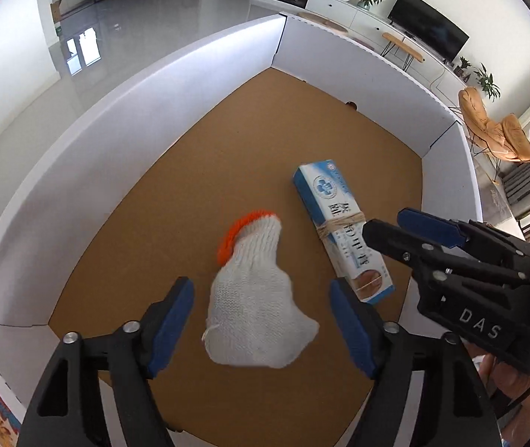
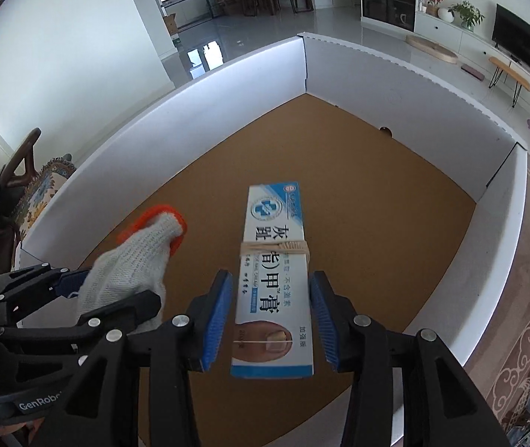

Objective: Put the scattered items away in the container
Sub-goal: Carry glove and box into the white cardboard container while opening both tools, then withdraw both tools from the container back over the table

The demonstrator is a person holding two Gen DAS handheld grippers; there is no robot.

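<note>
A white knit glove [image 1: 254,298] with an orange cuff lies inside the white-walled container [image 1: 153,111], on its brown floor. My left gripper [image 1: 259,287] hangs over it, open wide, with neither pad touching it. Right of the glove a blue-and-white carton [image 1: 343,231] bound with a rubber band lies on the floor. In the right wrist view this carton [image 2: 272,290] sits between the blue pads of my right gripper [image 2: 270,277], with a thin gap on each side, so the gripper is open. The glove [image 2: 134,260] and left gripper [image 2: 116,294] show at the left there.
The container's walls [image 2: 227,111] ring the brown floor [image 2: 358,186]; a small dark notch [image 1: 350,104] marks the far wall's base. Outside are a glossy tiled floor, a TV [image 1: 429,33] on a low cabinet, an orange chair [image 1: 496,130] and a patterned rug [image 2: 526,335].
</note>
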